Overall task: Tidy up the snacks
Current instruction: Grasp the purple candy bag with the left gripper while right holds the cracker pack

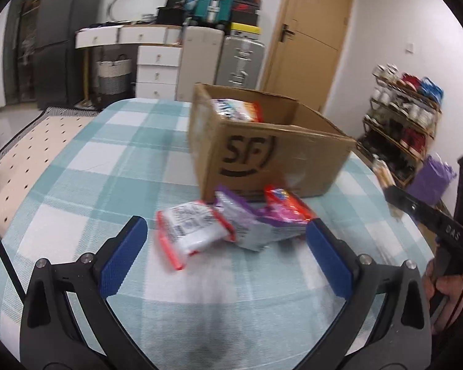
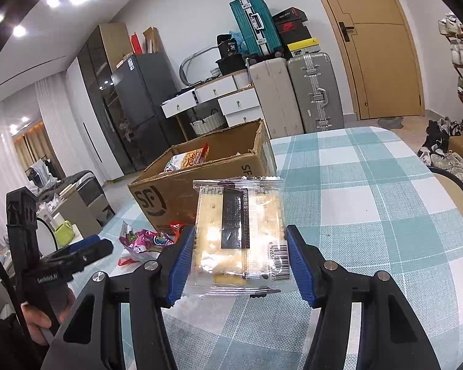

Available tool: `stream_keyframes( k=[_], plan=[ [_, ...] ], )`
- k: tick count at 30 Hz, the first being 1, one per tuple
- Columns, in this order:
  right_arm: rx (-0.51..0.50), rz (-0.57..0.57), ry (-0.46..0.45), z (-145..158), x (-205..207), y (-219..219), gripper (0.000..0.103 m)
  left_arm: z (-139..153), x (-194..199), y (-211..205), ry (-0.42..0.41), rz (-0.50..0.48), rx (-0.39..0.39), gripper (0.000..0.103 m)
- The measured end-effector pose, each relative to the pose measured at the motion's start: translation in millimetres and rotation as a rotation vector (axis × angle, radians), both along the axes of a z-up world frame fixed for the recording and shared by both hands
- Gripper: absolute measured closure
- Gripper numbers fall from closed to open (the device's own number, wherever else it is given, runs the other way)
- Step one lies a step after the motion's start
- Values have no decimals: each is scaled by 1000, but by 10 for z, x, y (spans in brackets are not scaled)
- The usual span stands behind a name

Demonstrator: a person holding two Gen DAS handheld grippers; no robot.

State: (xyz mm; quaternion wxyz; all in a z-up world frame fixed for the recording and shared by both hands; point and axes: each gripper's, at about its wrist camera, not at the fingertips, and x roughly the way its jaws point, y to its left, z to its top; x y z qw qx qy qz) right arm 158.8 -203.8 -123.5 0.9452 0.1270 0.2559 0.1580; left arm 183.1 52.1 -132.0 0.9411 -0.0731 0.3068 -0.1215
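Right now right gripper (image 2: 239, 262) clamps cracker pack (image 2: 239, 234) above tablecloth (image 2: 370, 215), near cardboard box (image 2: 169, 197). Left gripper (image 1: 227, 243) spread wide, snack packets (image 1: 231, 225) between its fingers, box wall just beyond.

Left hand-held gripper (image 1: 227, 237): my blue pads stand wide apart, nothing between them, held low and level.
Right hand-held gripper (image 2: 237, 260): my pads press both sides of a clear packet (image 2: 239, 237), lifted.
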Motion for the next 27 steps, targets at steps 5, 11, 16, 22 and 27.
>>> stream_keyframes(
  k=[5,11,16,22,27],
  plan=[
    [16,-1,-7,-5,-13,-25,44,-24,152,-217,13,-41,-8,0],
    [22,-3,-9,-8,-9,-29,44,-77,331,-377,47,-64,8,1],
    [40,-8,0,-21,-5,-62,44,-143,462,-336,83,-70,-40,33],
    [47,-7,6,-20,5,-71,44,-237,515,-285,127,-100,-86,59],
    [50,-10,8,-25,10,-86,44,-291,537,-279,139,-103,-89,60]
  ],
)
